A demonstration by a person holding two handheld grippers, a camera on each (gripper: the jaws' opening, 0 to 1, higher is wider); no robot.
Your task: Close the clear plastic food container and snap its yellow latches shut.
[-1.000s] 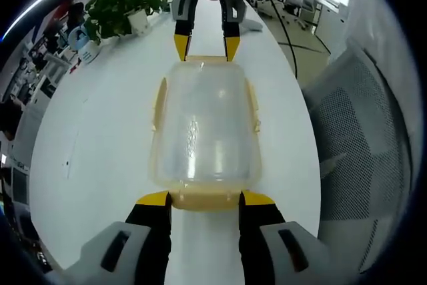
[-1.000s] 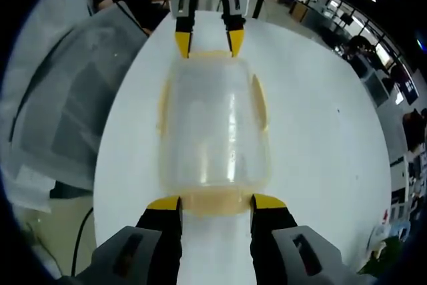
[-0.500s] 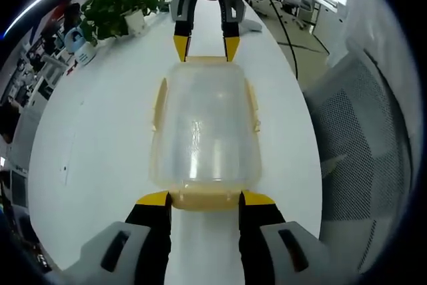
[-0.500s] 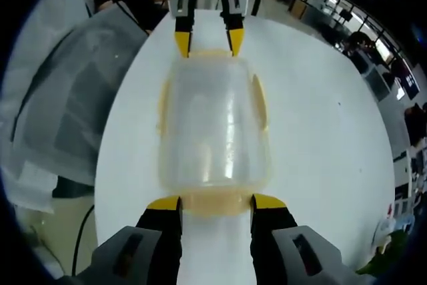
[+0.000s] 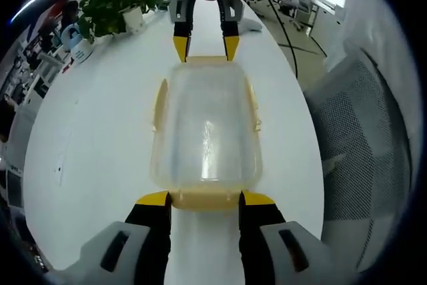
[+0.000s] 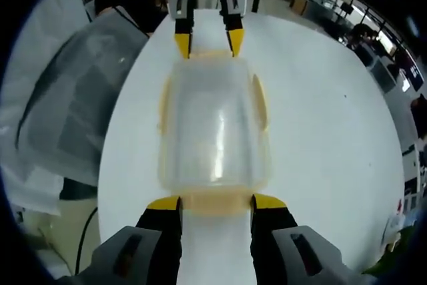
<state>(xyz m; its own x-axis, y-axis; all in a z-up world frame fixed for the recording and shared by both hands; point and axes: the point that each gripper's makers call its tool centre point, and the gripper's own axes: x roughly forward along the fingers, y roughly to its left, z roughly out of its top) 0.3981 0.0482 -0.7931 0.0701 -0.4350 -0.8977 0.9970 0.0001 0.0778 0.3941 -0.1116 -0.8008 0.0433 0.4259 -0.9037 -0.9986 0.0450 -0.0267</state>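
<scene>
Two claws bracket one clear container (image 5: pixel 205 131) on the white surface (image 5: pixel 100 111).
Left claw (image 5: pixel 205 198) and right claw (image 6: pixel 216 202) stand open astride its yellow end latches (image 5: pixel 203 199); light, slippery plastic, best pressed at the latches.

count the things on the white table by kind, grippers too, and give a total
clear plastic food container: 1
yellow latches: 4, two short-end ones, two long-side ones
grippers: 2, left gripper, right gripper
potted plant: 1
total: 8
</scene>
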